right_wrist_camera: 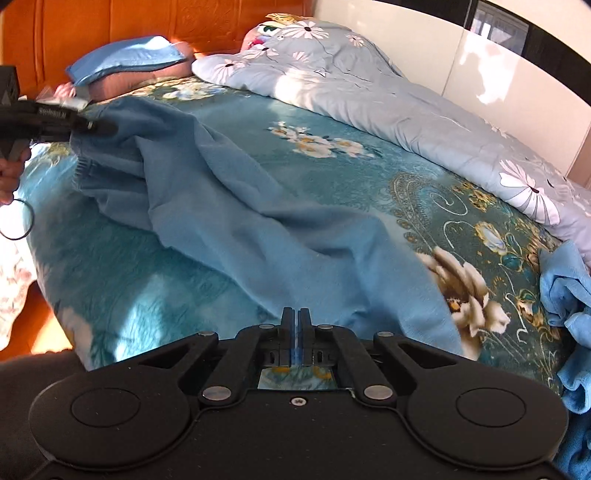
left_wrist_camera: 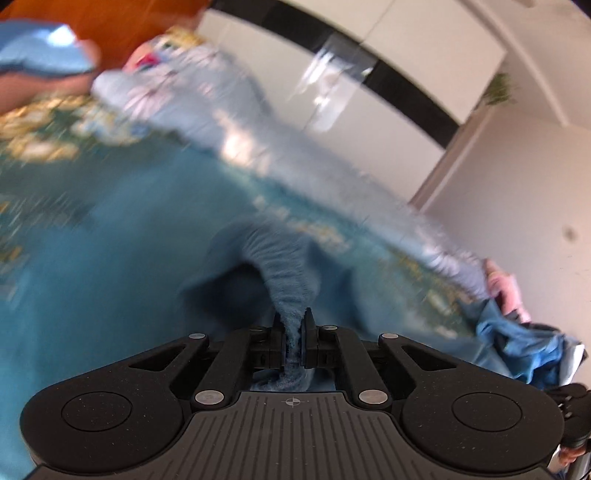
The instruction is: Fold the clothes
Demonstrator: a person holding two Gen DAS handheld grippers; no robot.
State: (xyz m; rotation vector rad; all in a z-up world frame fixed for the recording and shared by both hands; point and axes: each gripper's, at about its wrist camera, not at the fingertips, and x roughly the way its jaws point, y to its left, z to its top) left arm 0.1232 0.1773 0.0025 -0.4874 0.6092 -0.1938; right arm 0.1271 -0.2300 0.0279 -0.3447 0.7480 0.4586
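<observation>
On the bed, over a teal floral bedspread, a blue fleece garment lies stretched and rumpled, running from upper left to the near edge in the right wrist view.

L gripper: jaws clamped on a bunched ribbed edge of the garment; fabric rises from between the fingers in a twisted ridge. L view is motion-blurred, so little detail beyond that. Same gripper shows at far left of the right wrist view, its tip against the garment's upper corner, cloth hanging below it.

R gripper: jaws pressed together w/ a thin sliver of blue cloth between them, at the garment's near hem.

Grey daisy-print quilt is heaped along the far side of the bed, by a white wall. Blue pillow sits at the orange headboard. More blue clothing is piled at the right edge, apart from the held garment.
</observation>
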